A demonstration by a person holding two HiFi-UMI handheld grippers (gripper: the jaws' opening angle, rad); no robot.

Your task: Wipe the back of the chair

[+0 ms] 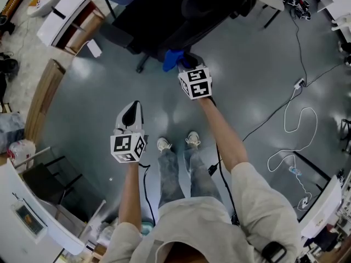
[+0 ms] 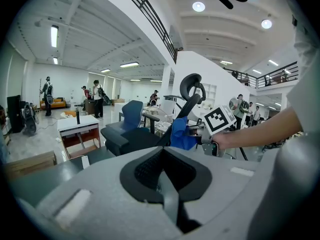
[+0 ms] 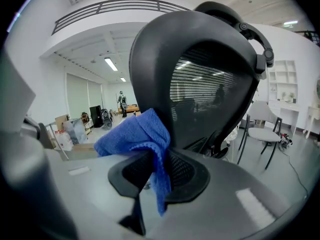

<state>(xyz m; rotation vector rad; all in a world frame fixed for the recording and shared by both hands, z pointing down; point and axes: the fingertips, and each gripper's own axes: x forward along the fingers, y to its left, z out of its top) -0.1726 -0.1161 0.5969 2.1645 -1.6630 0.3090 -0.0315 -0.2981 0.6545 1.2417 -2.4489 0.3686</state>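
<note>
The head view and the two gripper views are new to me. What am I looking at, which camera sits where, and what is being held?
There is no robot here. A person stands on a grey floor with a hand-held two-jaw tool in each hand. The head view looks down from the person's head, and each gripper view looks along that tool's own jaws. The marker cube on each tool is part of it. The right gripper is shut on a blue cloth, held at the mesh back of a black office chair. The left gripper is nearer the person, jaws together and empty.
</note>
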